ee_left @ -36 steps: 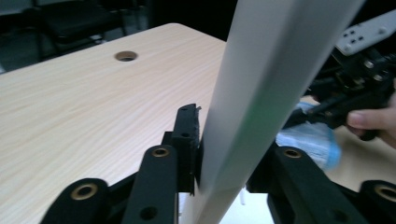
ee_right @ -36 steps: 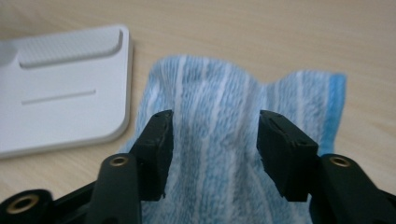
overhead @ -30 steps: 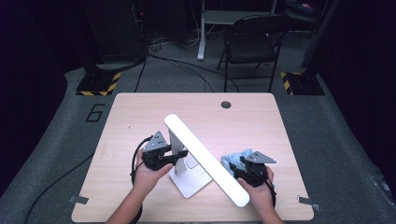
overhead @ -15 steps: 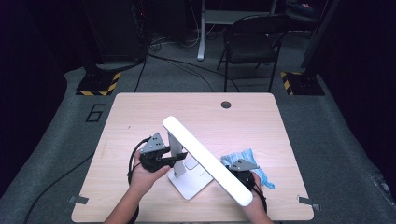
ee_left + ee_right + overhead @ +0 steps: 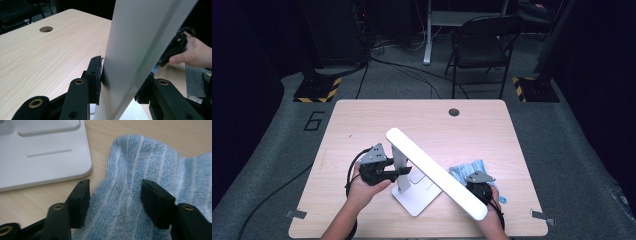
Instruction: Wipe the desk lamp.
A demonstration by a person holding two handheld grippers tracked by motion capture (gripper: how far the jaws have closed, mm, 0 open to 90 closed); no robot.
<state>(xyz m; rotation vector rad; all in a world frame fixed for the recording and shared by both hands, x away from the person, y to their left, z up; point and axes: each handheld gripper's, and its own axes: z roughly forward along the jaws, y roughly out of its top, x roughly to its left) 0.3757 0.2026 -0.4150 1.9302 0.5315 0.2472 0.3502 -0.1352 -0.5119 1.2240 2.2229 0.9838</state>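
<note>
Lowered since a second ago, the right hand-held gripper [image 5: 479,192] straddles the blue cloth [image 5: 140,195] with jaws spread, beside the lamp base [image 5: 419,197]. Left hand-held gripper [image 5: 120,82] pinches the lamp post [image 5: 132,50] on the tabletop [image 5: 362,120].

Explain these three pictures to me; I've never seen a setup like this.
A person sits at a wooden table and holds a two-jaw hand tool in each hand. The high view looks down from above; each other picture comes from a camera riding on one tool.

On the table stands a white desk lamp with a flat base and a long light bar. The left gripper is clamped on the lamp's upright post. The right gripper stands open with a blue striped cloth between its jaws, not yet pinched.
</note>
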